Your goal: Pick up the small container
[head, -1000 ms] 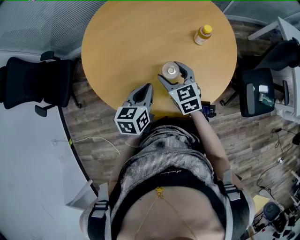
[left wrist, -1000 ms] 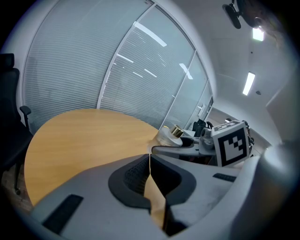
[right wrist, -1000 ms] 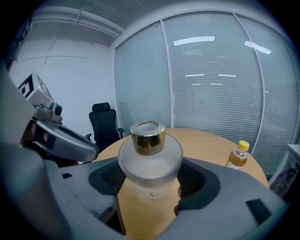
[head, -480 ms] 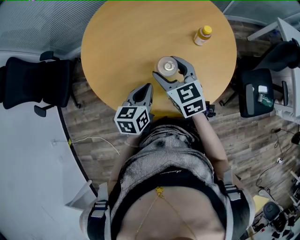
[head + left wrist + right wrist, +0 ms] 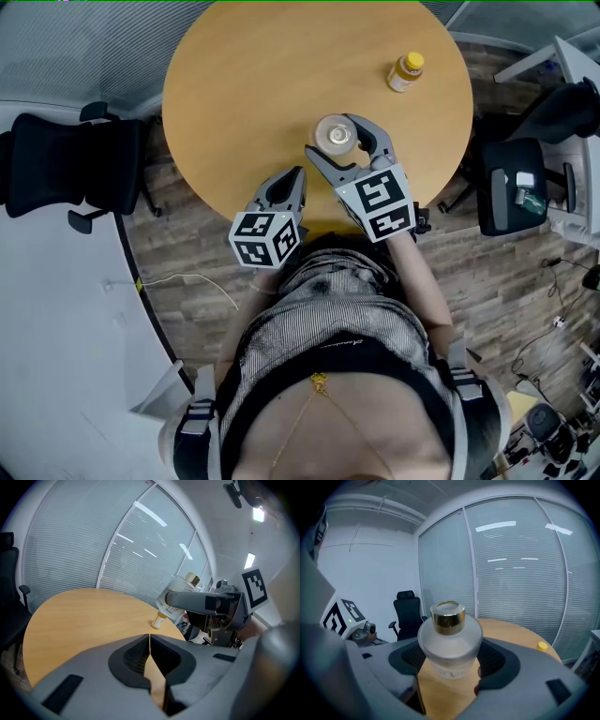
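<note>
The small container [image 5: 450, 639] is a frosted glass jar with a gold cap. My right gripper [image 5: 451, 660] is shut on it, one jaw against each side of the jar's body. From the head view the small container [image 5: 335, 135] sits in my right gripper [image 5: 339, 142] over the near part of the round wooden table [image 5: 253, 84], lifted off the top. My left gripper [image 5: 285, 186] rests at the table's near edge, shut and empty. In the left gripper view the left gripper [image 5: 149, 645] has its jaws pressed together, and the small container [image 5: 180, 588] appears up to the right.
A small bottle with a yellow cap [image 5: 406, 70] stands at the table's far right, also seen as the yellow-capped bottle [image 5: 159, 619]. A black office chair [image 5: 75, 169] stands to the left and another black chair [image 5: 516, 183] to the right. A blind-covered window wall curves behind the table.
My right gripper has carried the small container a little up and away from the near edge of the table. The left gripper has stayed still.
</note>
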{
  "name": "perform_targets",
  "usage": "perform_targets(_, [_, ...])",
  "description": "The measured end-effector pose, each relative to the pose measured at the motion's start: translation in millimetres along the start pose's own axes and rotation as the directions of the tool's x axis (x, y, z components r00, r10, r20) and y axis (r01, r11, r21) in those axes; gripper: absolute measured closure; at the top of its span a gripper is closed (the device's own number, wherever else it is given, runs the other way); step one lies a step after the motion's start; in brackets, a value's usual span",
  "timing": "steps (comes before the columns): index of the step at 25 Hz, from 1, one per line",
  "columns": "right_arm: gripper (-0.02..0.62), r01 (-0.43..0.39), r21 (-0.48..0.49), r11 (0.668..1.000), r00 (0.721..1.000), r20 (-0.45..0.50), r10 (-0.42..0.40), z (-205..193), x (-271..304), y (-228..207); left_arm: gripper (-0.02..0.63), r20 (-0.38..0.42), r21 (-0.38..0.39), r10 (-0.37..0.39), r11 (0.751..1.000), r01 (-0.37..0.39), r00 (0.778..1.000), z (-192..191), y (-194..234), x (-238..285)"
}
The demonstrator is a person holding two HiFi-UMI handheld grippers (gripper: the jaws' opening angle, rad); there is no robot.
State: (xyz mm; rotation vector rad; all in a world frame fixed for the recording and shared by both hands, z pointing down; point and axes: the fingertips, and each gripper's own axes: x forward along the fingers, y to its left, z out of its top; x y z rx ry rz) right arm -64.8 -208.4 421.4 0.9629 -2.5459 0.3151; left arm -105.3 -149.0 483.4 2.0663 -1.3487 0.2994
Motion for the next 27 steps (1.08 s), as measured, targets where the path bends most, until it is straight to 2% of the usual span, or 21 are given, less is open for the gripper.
perform_targets(27, [0.262,0.007,0.015,1.0,1.0,-0.009,-0.007,-3.5,-0.8,-5.8,0.581,-0.008,-0.006,-0.001,1.0,0.001,1.0,-1.7,-0.1,2.3])
